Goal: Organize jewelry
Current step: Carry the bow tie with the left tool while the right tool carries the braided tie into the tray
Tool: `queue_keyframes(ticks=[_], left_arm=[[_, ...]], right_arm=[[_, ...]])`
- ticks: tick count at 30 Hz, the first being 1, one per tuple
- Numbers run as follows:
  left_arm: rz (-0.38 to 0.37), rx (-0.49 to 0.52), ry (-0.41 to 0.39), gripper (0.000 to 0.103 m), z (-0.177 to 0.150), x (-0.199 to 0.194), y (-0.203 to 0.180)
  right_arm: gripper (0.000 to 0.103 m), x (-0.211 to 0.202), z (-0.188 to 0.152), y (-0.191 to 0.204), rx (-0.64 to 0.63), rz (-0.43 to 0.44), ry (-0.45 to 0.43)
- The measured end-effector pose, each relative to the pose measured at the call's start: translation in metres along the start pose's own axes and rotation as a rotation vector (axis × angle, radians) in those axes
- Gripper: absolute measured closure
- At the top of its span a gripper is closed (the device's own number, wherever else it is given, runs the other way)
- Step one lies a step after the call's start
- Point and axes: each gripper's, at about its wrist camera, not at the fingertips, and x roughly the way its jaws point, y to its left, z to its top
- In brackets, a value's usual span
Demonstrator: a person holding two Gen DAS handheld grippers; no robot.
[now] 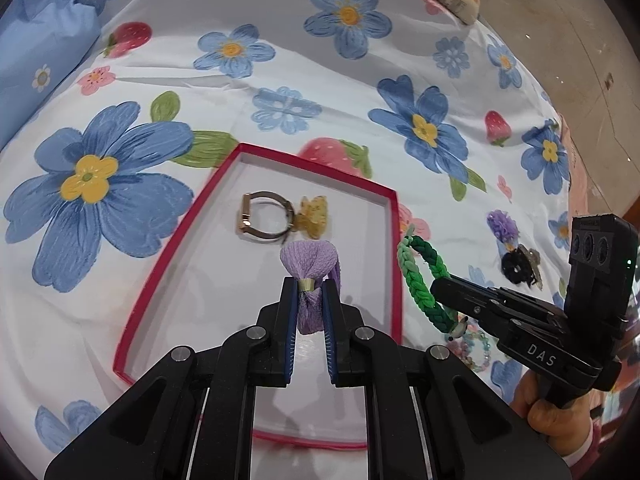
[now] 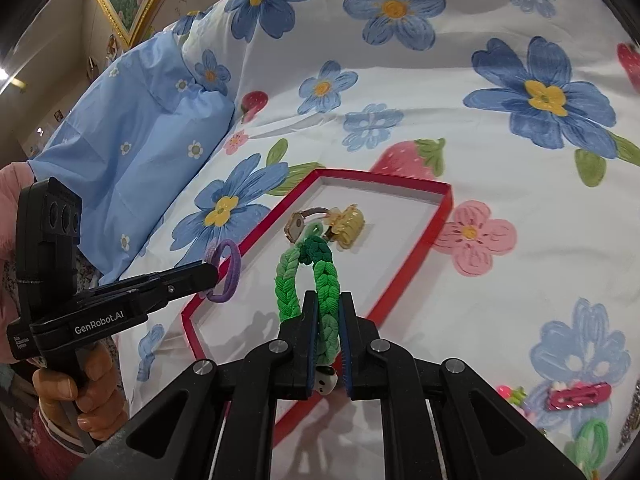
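The left gripper (image 1: pixel 311 300) is clamped on a purple hair tie (image 1: pixel 310 266) at its gathered middle, held over the red tray (image 1: pixel 160 264). The right gripper (image 2: pixel 327 312) pinches a green braided band (image 2: pixel 310 276) on one strand, just above the tray's near corner. Both look light, soft and squashy, so a firm pinch suits them. The bracelet (image 1: pixel 264 216) and yellow clip (image 1: pixel 314 216) lying in the tray seem stiffer.

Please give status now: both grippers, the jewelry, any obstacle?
Left gripper shut on purple hair tie, right gripper shut on green braided band. Both over red tray; bracelet and yellow clip inside. Nothing blocking.
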Motion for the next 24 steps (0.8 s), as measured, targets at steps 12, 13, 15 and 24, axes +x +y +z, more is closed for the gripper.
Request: queue_keyframes(ticks=[12, 13, 15, 24], left_arm=[[0.033, -0.014, 0.035, 0.093, 0.012, 0.029, 0.023], [0.036, -0.015, 0.040, 0.093, 0.013, 0.033, 0.024], [0.041, -0.016, 0.049, 0.093, 0.014, 0.039, 0.027], [0.059, -0.015, 0.088, 0.093, 0.021, 0.066, 0.036]], right_arm=[[0.094, 0.037, 0.018, 0.007, -0.023, 0.002, 0.039], [0.094, 0.041, 0.020, 0.007, -0.027, 0.000, 0.044], [0.094, 0.049, 0.022, 0.007, -0.035, -0.011, 0.056], [0.094, 0.083, 0.025, -0.001, -0.054, -0.054, 0.121]])
